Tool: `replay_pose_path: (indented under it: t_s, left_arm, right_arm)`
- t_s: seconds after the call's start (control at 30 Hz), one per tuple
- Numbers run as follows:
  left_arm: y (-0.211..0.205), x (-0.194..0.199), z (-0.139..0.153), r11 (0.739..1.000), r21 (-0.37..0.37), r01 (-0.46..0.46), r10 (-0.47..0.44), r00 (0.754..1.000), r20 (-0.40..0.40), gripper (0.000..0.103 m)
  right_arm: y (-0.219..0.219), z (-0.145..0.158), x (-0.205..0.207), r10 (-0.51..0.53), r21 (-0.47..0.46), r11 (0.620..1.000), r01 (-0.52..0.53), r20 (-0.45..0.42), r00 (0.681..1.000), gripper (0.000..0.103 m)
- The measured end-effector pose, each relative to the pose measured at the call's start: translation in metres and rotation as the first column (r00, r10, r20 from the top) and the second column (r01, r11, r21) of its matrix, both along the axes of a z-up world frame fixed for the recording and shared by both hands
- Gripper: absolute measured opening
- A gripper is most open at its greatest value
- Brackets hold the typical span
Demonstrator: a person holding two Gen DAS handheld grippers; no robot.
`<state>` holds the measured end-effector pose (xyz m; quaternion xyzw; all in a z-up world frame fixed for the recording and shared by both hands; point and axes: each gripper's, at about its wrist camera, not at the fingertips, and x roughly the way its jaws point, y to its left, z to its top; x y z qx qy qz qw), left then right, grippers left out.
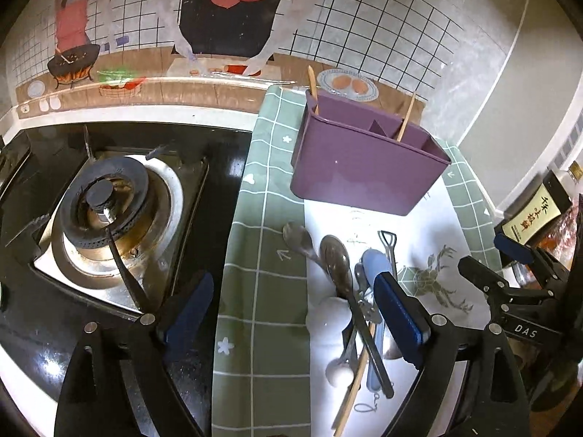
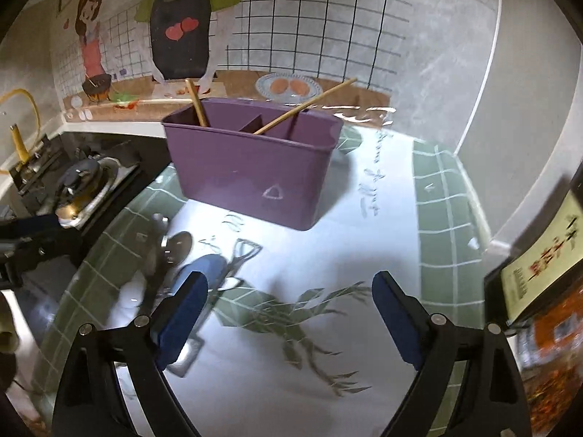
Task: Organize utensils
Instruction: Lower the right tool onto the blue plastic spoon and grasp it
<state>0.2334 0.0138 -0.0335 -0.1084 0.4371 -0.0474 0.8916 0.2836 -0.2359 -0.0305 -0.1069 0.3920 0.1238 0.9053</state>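
Your left gripper (image 1: 295, 313) was spread wide with nothing between its blue pads, and the pile of utensils (image 1: 355, 306) lay just past it, at about 1 o'clock from its middle, partly hidden under the right-side pad. Your right gripper (image 2: 289, 313) was spread wide too, holding nothing, and the same pile sat at about 10 o'clock from it, beside its left-side pad and blurry there. The pile was a heap of crossed things: two shiny metal spoons (image 1: 333, 255) with round bowls, a light blue plastic spoon (image 1: 375, 266), a white spoon (image 1: 339, 371), a thin wooden chopstick (image 1: 355, 389) and a small metal one shaped like a shovel (image 1: 388, 244). They rested on a smooth white mat (image 1: 452, 255) with a green bug-like drawing, on a green checked cloth (image 1: 262, 262). At 12 o'clock from both grippers stood the purple holder (image 2: 251, 171), a smooth plastic box with walls inside making compartments. Two wooden chopsticks (image 2: 196, 105) stood tilted in it, one in the left part and one leaning out of a right part. A black gas stove (image 1: 105, 204) sat at 10 o'clock.
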Motion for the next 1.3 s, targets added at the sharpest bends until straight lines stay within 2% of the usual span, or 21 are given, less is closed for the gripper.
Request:
replay_pose_path:
  t_s: [0.07, 0.23, 0.37, 0.4, 0.47, 0.53, 0.6, 0.7, 0.73, 0.83, 0.93, 1.03, 1.1, 1.13, 1.23, 1.3]
  left_arm:
    - [0.001, -0.001, 0.0, 1.0, 0.006, 0.0, 0.0, 1.0, -0.001, 0.096]
    - [0.005, 0.0, -0.002, 1.0, 0.003, -0.021, 0.021, 1.0, 0.001, 0.096]
    - [0.015, -0.005, -0.001, 0.995, 0.046, -0.09, 0.089, 0.995, 0.041, 0.097]
    - [0.018, -0.007, 0.0, 0.991, 0.065, -0.119, 0.115, 0.992, 0.056, 0.099]
    - [0.026, -0.009, 0.001, 0.986, 0.069, -0.151, 0.146, 0.987, 0.073, 0.102]
    - [0.033, -0.01, 0.003, 0.984, 0.066, -0.168, 0.162, 0.983, 0.082, 0.103]
    - [0.039, -0.012, 0.004, 0.982, 0.065, -0.179, 0.174, 0.981, 0.085, 0.103]
    - [0.044, -0.015, 0.003, 0.981, 0.057, -0.187, 0.182, 0.98, 0.085, 0.103]
    - [0.045, -0.016, 0.003, 0.98, 0.056, -0.189, 0.184, 0.979, 0.086, 0.103]
    - [0.046, -0.017, 0.001, 0.98, 0.048, -0.193, 0.189, 0.979, 0.08, 0.103]
    - [0.043, -0.014, -0.003, 0.988, 0.027, -0.155, 0.153, 0.987, 0.057, 0.103]
    - [0.034, -0.013, -0.006, 0.992, 0.02, -0.122, 0.121, 0.992, 0.046, 0.103]
    - [0.028, -0.011, -0.009, 0.994, 0.012, -0.104, 0.104, 0.994, 0.032, 0.103]
    - [0.026, -0.01, -0.011, 0.995, 0.007, -0.098, 0.098, 0.995, 0.024, 0.103]
    - [0.015, -0.005, -0.019, 0.998, -0.016, -0.066, 0.066, 0.998, -0.005, 0.103]
    - [0.003, -0.001, -0.025, 0.999, -0.031, -0.007, 0.006, 0.999, -0.036, 0.103]
  right_arm:
    - [0.001, -0.002, -0.001, 0.007, 0.03, 1.0, -0.006, -0.021, 1.0, 0.089]
    - [0.003, -0.01, -0.002, 0.002, 0.05, 0.999, 0.001, -0.059, 0.998, 0.089]
    - [0.002, -0.021, 0.0, 0.004, 0.162, 0.987, 0.021, -0.15, 0.989, 0.089]
    - [0.005, -0.024, 0.0, 0.008, 0.162, 0.987, 0.018, -0.157, 0.987, 0.086]
    - [0.02, -0.031, 0.0, 0.02, 0.126, 0.992, 0.002, -0.168, 0.986, 0.054]
    - [0.032, -0.039, 0.006, 0.027, 0.133, 0.991, 0.0, -0.207, 0.978, 0.043]
    - [0.039, -0.045, 0.012, 0.019, 0.148, 0.989, 0.016, -0.228, 0.973, 0.042]
    - [0.053, -0.051, 0.019, 0.017, 0.159, 0.987, 0.024, -0.249, 0.968, 0.032]
    - [0.058, -0.054, 0.02, 0.01, 0.143, 0.989, 0.028, -0.255, 0.967, 0.029]
    - [0.069, -0.063, 0.023, 0.021, 0.118, 0.993, 0.01, -0.26, 0.965, 0.029]
    - [0.077, -0.063, 0.022, 0.018, 0.048, 0.999, -0.007, -0.238, 0.971, 0.028]
    - [0.064, -0.058, 0.016, 0.018, 0.051, 0.999, -0.006, -0.238, 0.971, 0.024]
    - [0.05, -0.051, 0.01, 0.019, 0.066, 0.998, -0.004, -0.227, 0.974, 0.012]
    - [0.039, -0.044, 0.006, 0.024, 0.086, 0.996, -0.005, -0.221, 0.975, 0.001]
    - [0.019, -0.034, -0.002, 0.006, 0.069, 0.998, 0.007, -0.191, 0.982, 0.002]
    - [0.008, -0.035, -0.003, -0.016, 0.039, 0.999, 0.024, -0.184, 0.983, 0.002]
